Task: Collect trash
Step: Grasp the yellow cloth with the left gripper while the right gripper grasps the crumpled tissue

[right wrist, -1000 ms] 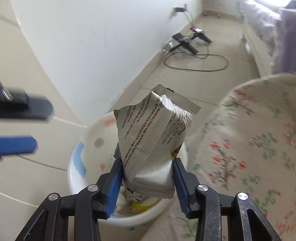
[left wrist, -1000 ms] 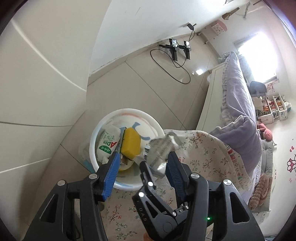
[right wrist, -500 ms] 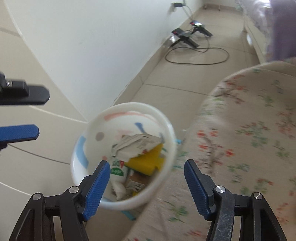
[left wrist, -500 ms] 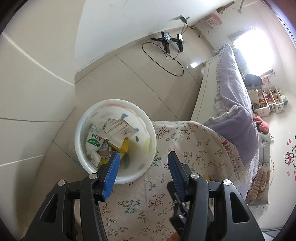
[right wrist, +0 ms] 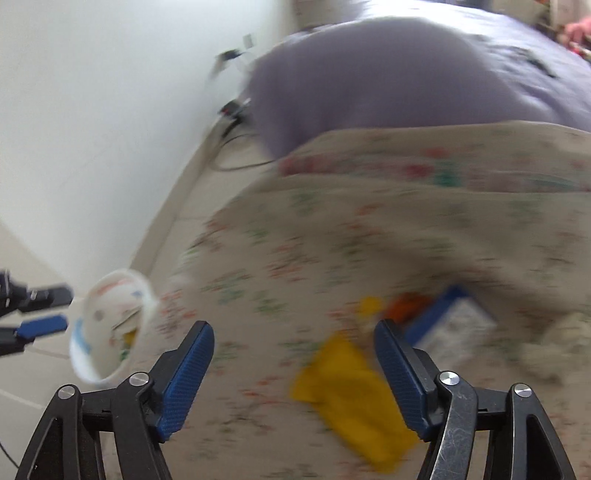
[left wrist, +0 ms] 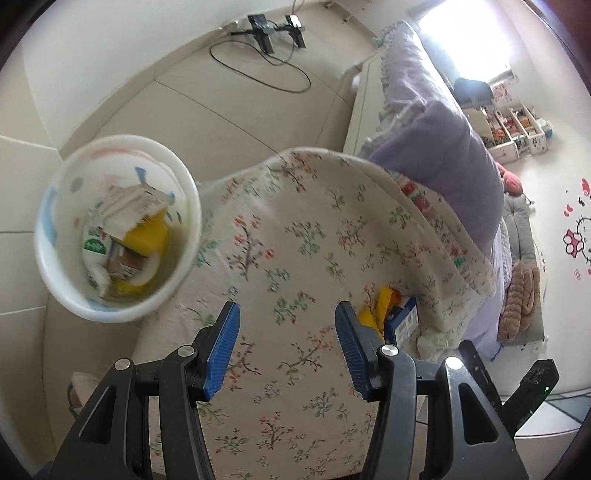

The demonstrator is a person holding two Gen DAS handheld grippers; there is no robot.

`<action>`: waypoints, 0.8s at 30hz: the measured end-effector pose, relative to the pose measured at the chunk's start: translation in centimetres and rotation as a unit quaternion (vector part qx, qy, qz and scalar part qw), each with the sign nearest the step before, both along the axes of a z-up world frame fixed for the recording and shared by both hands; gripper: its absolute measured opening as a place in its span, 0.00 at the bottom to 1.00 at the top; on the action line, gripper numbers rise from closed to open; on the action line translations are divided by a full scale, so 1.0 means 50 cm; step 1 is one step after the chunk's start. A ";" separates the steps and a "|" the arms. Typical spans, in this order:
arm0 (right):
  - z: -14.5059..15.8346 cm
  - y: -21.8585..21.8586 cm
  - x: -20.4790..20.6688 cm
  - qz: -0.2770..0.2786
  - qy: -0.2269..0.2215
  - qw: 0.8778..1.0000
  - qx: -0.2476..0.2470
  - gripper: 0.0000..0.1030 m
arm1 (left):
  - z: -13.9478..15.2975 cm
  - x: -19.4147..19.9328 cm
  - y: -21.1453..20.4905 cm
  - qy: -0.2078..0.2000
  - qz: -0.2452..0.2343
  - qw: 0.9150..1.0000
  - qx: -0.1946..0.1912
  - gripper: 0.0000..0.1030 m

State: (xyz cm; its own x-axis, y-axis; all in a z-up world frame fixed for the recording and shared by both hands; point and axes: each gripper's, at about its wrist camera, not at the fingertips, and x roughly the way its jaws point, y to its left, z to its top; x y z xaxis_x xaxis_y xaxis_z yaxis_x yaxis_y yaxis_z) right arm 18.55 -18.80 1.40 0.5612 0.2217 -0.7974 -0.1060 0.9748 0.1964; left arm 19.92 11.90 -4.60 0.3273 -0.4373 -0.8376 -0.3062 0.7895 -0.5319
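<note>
A white bin (left wrist: 177,266) stands on the floor beside the bed, holding a grey printed wrapper (left wrist: 129,206), a yellow packet and cartons. On the floral bedspread (left wrist: 295,229) lie a yellow wrapper (right wrist: 351,391), an orange scrap (right wrist: 406,304) and a blue-edged box (right wrist: 458,325). My right gripper (right wrist: 293,369) hangs over the bedspread above the yellow wrapper; its jaws are opening with nothing between them. My left gripper (left wrist: 286,347) is open and empty over the bedspread, right of the bin (right wrist: 110,325). The right wrist view is blurred.
A purple duvet (left wrist: 443,155) lies beyond the floral cover. Black tripod stands and a cable (left wrist: 273,33) sit on the tiled floor by the wall. Shelves of small items (left wrist: 513,125) stand far right. A fluffy brown cushion (left wrist: 521,295) lies beside the bed.
My right gripper let go of the grey wrapper, which now lies in the bin, then swung right over the bed. My left gripper also moved right, away from the bin.
</note>
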 end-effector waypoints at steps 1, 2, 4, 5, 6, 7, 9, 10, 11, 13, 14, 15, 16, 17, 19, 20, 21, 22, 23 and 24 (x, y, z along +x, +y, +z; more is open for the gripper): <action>0.000 -0.040 -0.003 -0.019 -0.004 1.000 -0.004 0.76 | -0.011 0.003 -0.024 0.006 -0.007 1.000 -0.002 0.55; -0.003 -0.087 -0.008 -0.047 -0.013 0.999 -0.017 0.76 | -0.022 0.005 -0.049 0.011 -0.016 1.000 -0.002 0.55; -0.018 -0.152 -0.018 -0.088 -0.018 0.995 -0.036 0.76 | -0.044 0.010 -0.101 0.019 -0.038 0.999 0.004 0.55; -0.026 -0.186 -0.022 -0.105 -0.012 0.994 -0.037 0.77 | -0.053 0.010 -0.125 0.020 -0.045 0.999 0.009 0.55; -0.033 -0.221 -0.026 -0.120 -0.005 0.992 -0.030 0.77 | -0.062 0.011 -0.154 0.022 -0.053 0.998 0.015 0.55; -0.039 -0.249 -0.027 -0.133 -0.001 0.991 -0.021 0.77 | -0.069 0.011 -0.175 0.022 -0.060 0.998 0.018 0.55; -0.050 -0.296 -0.028 -0.159 0.007 0.987 -0.011 0.77 | -0.085 0.014 -0.221 0.024 -0.078 0.997 0.017 0.55; -0.057 -0.313 -0.029 -0.167 0.010 0.986 -0.009 0.77 | -0.093 0.015 -0.242 0.025 -0.084 0.996 0.014 0.55; -0.062 -0.326 -0.029 -0.172 0.014 0.985 -0.009 0.77 | -0.100 0.017 -0.260 0.028 -0.088 0.996 0.014 0.55; -0.070 -0.348 -0.032 -0.178 0.021 0.984 -0.006 0.77 | -0.114 0.020 -0.292 0.030 -0.094 0.995 0.014 0.55; -0.076 -0.358 -0.032 -0.179 0.026 0.984 -0.001 0.77 | -0.122 0.020 -0.305 0.031 -0.095 0.995 0.010 0.55; -0.081 -0.366 -0.032 -0.179 0.032 0.983 0.005 0.77 | -0.130 0.020 -0.315 0.032 -0.092 0.995 0.006 0.55; -0.084 -0.374 -0.032 -0.181 0.036 0.983 0.010 0.77 | -0.139 0.019 -0.323 0.035 -0.090 0.995 0.004 0.55; -0.088 -0.380 -0.029 -0.182 0.041 0.982 0.014 0.77 | -0.147 0.019 -0.330 0.038 -0.088 0.995 0.003 0.55; -0.094 -0.391 -0.027 -0.186 0.045 0.981 0.018 0.77 | -0.167 0.020 -0.348 0.046 -0.087 0.995 0.004 0.55; -0.095 -0.396 -0.027 -0.188 0.048 0.981 0.022 0.77 | -0.164 0.020 -0.355 0.031 -0.083 0.996 0.008 0.61; -0.098 -0.403 -0.032 -0.190 0.049 0.980 0.027 0.77 | -0.158 0.021 -0.362 0.020 -0.082 0.996 0.011 0.63; -0.100 -0.406 -0.032 -0.191 0.051 0.980 0.031 0.77 | -0.157 0.022 -0.369 0.016 -0.084 0.996 0.007 0.63; -0.103 -0.409 -0.030 -0.191 0.054 0.980 0.034 0.77 | -0.160 0.025 -0.375 0.013 -0.085 0.996 -0.001 0.63; -0.105 -0.410 -0.027 -0.190 0.057 0.979 0.035 0.77 | -0.165 0.026 -0.381 0.014 -0.084 0.996 -0.006 0.63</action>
